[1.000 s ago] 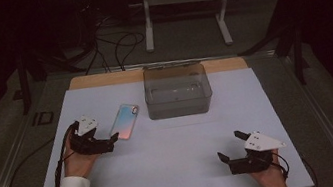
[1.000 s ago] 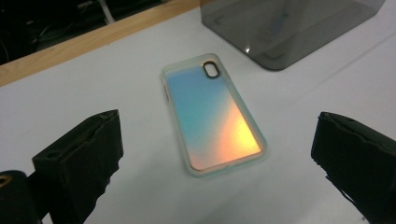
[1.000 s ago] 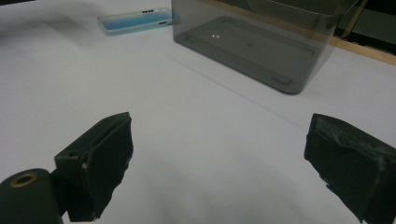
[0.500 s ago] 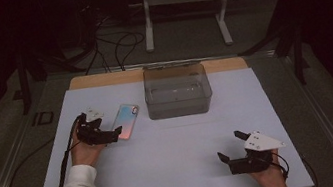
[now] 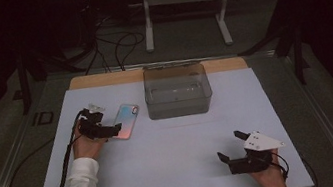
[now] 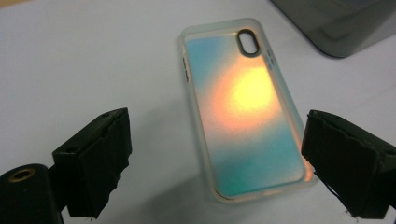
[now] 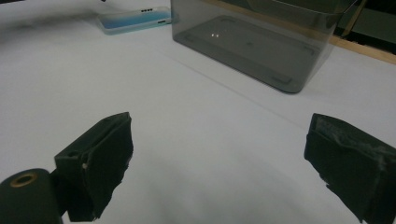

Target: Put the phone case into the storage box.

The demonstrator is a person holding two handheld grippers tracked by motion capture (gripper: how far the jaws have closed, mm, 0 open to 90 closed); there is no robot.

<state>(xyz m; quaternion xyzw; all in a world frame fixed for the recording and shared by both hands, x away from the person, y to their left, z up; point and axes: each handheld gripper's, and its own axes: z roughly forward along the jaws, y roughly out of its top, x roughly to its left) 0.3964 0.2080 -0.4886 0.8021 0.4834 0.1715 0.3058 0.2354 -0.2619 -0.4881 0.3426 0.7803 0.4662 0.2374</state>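
A phone case (image 5: 127, 120) with a blue and orange glow lies flat on the white sheet, left of the middle. In the left gripper view the phone case (image 6: 243, 116) has its near end between my left gripper's (image 6: 215, 140) black jaws. The right jaw overlaps its edge and the left jaw stands well clear. These jaws have just been closing a little and still stand wide, so my left gripper (image 5: 112, 129) is open. Near the front right, my right gripper (image 5: 229, 145) rests open with nothing between its jaws.
A clear grey plastic box (image 5: 179, 106) stands empty at the back middle, just right of the case. The box (image 7: 261, 51) and the case (image 7: 135, 19) lie far ahead of my right gripper (image 7: 219, 126). A metal stand (image 5: 180, 0) is behind the table.
My left hand has moved right and a little down, bringing its jaws up to the near end of the phone case. The right hand has kept still.
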